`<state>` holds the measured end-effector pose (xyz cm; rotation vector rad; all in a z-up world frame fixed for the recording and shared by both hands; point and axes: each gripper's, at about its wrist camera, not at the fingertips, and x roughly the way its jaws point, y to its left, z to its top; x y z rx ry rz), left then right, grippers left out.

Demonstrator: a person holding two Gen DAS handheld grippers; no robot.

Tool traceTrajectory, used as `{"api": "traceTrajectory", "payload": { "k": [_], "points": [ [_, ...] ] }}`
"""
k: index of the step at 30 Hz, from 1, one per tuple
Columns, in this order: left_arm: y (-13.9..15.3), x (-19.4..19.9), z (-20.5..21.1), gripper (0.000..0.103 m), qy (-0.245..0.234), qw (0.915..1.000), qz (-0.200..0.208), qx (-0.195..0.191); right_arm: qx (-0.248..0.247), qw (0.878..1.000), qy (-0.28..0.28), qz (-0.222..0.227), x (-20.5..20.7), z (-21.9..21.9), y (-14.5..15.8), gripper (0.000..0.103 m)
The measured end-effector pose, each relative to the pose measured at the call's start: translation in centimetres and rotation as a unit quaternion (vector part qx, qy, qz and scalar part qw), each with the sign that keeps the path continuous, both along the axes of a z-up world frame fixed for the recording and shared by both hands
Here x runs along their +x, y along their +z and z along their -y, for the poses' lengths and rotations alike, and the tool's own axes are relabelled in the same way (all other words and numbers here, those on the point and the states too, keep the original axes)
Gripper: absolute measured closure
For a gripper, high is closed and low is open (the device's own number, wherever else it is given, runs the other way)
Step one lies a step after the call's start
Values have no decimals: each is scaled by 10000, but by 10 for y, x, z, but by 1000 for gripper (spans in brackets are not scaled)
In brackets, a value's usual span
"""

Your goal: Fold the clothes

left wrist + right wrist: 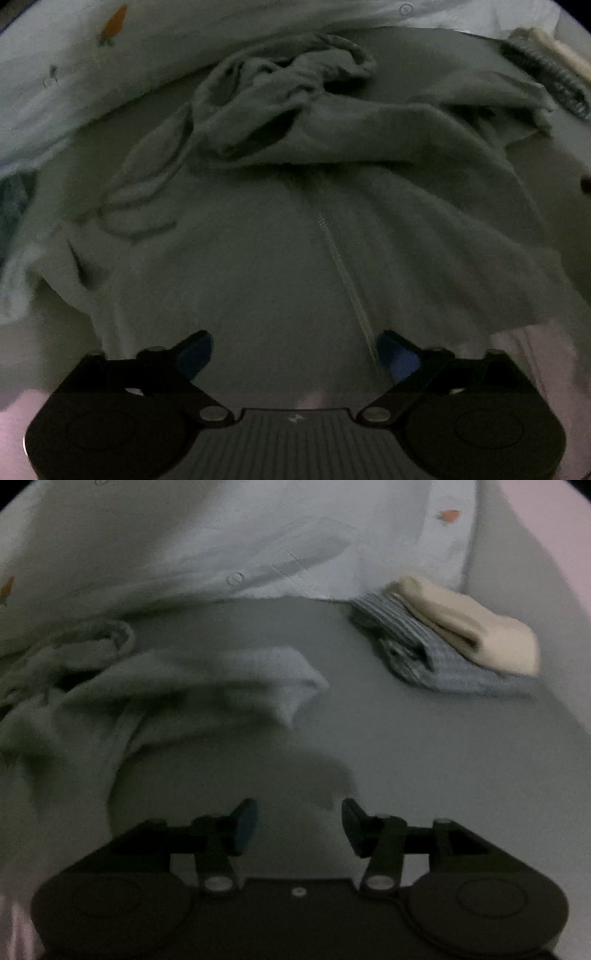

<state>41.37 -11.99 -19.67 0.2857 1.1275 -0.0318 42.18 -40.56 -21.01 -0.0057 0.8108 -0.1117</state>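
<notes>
A grey zip-up hoodie [258, 266] lies front-up on the grey surface, its zipper [340, 258] running down the middle and its hood [280, 96] bunched at the far end. My left gripper [295, 350] is open and empty just above the hoodie's lower hem. In the right wrist view one sleeve of the hoodie [207, 686] stretches out at left. My right gripper [299, 825] is open and empty over the bare surface, to the right of the sleeve.
A white sheet with small orange prints [110, 44] [258, 535] lies along the far side. A folded stack, a cream garment [469, 627] on a blue striped one [443, 664], sits at far right. The grey surface [406, 757] lies between.
</notes>
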Motion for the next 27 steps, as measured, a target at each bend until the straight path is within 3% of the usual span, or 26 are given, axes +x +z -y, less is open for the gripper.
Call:
{"api": "traceTrajectory", "payload": {
  "k": [3,8,10,13,15,19,21,23,24,25,27],
  "points": [
    [-2,10,0,0,161,9996,-209,-70,5,9995,299,132,37,-1,-12,47],
    [-9,27,-24,0,1028,9883,-779,-817,-324,9960,548,624,72,-11,-21,48],
    [-11,28,-32,0,1230,9838,-834,-1007,-594,9950,391,696,81,-11,-21,95],
    [-12,28,-31,0,1234,9845,-831,-928,-1099,9882,34,1061,68,-3,0,96],
    [-13,30,-33,0,1290,9830,-887,-961,-1659,9750,-252,1455,49,2,28,96],
    [-13,30,-36,0,1231,9835,-897,-975,-3049,9269,-209,2176,-3,-2,84,96],
    [-14,29,-37,0,1241,9834,-894,-979,-3698,9011,14,2265,-20,-11,89,93],
    [-14,28,-38,0,1247,9834,-876,-981,-4174,8869,410,1938,-24,-19,69,89],
    [-14,28,-38,0,1249,9835,-867,-982,-4179,8926,716,1533,-22,-19,54,79],
    [-14,27,-39,0,1247,9836,-853,-982,-3933,9085,927,1069,-20,-15,41,67],
    [-15,25,-39,0,1232,9842,-821,-976,-3275,9367,1229,159,-16,-3,19,66]
  ]
}}
